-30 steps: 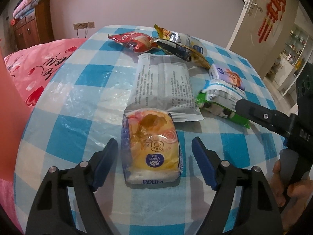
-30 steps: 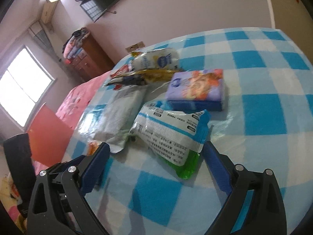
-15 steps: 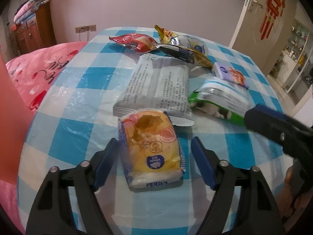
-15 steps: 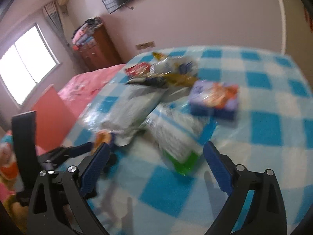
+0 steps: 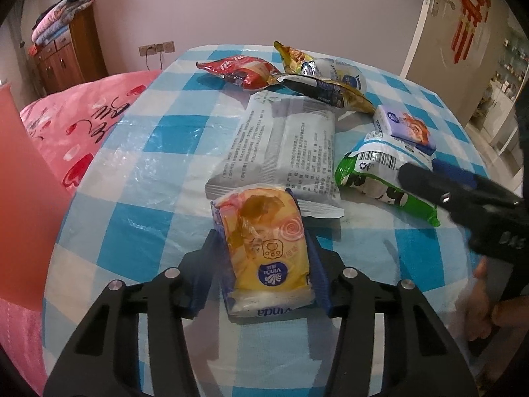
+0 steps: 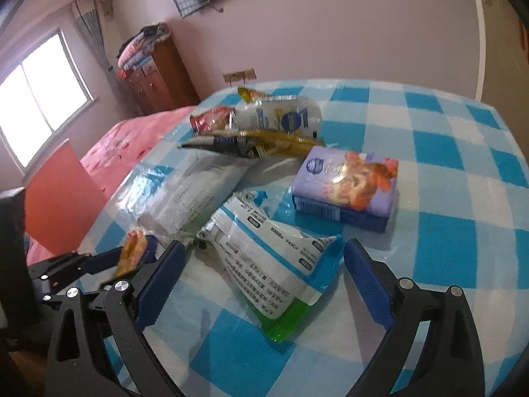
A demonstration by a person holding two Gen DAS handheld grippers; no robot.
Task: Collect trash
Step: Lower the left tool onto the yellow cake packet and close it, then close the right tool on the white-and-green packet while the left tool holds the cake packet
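The left tongs (image 5: 264, 258) have narrowed since a second ago, when their blue pads stood well clear on either side of the yellow Vinda tissue pack (image 5: 267, 248); now the jaws are closing and the pads sit against both flanks of the pack, which has tipped up a little between them while its rear end still appears to rest on the blue-and-white checked surface (image 5: 132, 225). That reads as the grasp nearly made, so the first piece of trash looks about ready to lift once the squeeze is firm. The pack's soft wrapper will likely give under pressure, so a slip is possible if it is raised too soon. The right tongs (image 6: 261, 278) have shifted and rolled over the same span and now hang spread wide, nothing clamped, straddling the near end of the green-and-white snack bag (image 6: 274, 264) without the pads touching it. Behind lie the large grey printed packet (image 5: 284, 145), the purple tissue pack (image 6: 347, 188), and a red wrapper (image 5: 238, 72) with gold foil wrappers (image 5: 327, 89), all untouched on the surface.
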